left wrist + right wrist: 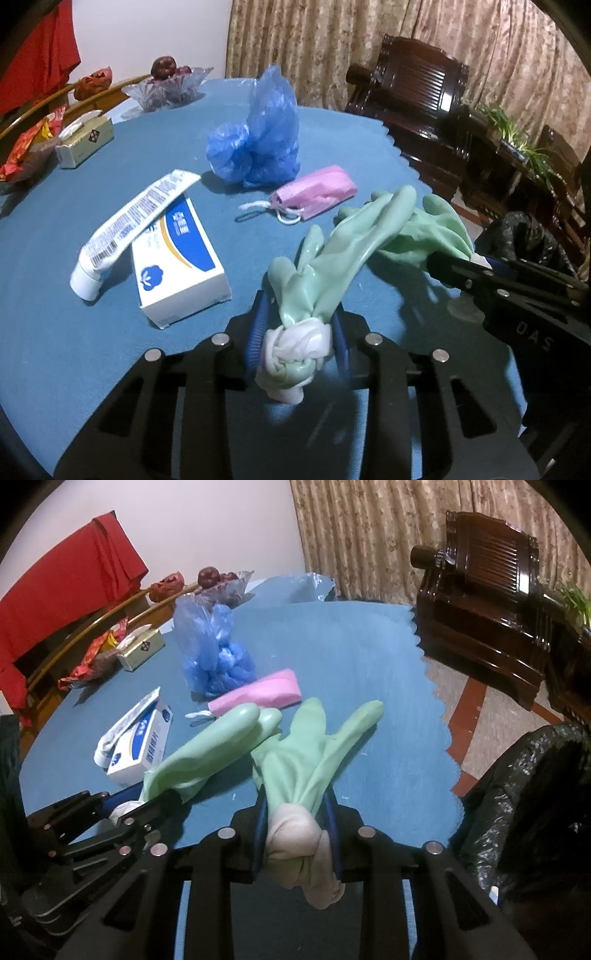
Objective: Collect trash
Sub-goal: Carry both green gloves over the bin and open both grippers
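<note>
Your left gripper (299,332) is clamped on the bunched white cuff of one green rubber glove (332,254); its fingers stick out forward, above the blue tablecloth (110,350). Your right gripper (295,823) is clenched the same way on the cuff of the second green glove (306,753), fingers splayed ahead over the cloth. In the right wrist view the left-hand glove (210,749) crosses in just beside the right one; can't tell if they touch.

Lying on the table, well ahead of both grippers:
- white-and-blue box (181,266) with a white tube (133,221) propped on it, left of the gloves
- pink folded pouch with white drawstrings (314,195), past the glove fingertips
- blue plastic bag (258,140) just behind the pouch
- tissue box (85,142) and glass fruit bowl (166,90) at the far left edge

A bin lined with a black trash bag (535,812) stands off the table edge on your right.
</note>
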The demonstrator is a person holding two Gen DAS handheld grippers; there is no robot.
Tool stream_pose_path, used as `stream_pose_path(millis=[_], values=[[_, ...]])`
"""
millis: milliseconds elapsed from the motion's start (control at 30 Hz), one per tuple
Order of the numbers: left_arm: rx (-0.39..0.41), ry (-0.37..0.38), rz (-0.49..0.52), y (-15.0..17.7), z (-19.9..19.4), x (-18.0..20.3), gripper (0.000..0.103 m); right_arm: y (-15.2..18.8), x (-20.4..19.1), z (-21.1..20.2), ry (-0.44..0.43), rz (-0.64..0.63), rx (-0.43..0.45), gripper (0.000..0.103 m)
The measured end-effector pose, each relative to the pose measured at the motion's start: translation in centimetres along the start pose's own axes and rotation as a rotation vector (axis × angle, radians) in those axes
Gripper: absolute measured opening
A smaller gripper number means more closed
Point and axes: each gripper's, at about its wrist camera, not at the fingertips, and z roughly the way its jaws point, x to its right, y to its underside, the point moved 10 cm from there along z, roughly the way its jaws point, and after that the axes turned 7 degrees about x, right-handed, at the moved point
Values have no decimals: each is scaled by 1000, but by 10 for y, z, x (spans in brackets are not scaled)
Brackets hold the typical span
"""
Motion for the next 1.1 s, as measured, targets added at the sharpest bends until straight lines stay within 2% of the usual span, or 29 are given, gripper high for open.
stream_pose_path(millis=[333,633,800,1100], values=[[64,-21,-14,-24,-33,-1,31,-23,0,-34,2,8,73,28],[106,-24,-15,-37,-56,4,31,-41,13,-81,30,29,153,28],[137,10,16,-47,-71,26,31,-45,29,-107,56,51,191,28],[162,117,80,-56,-89,90,31,-38,70,-156,142,89,240,28]])
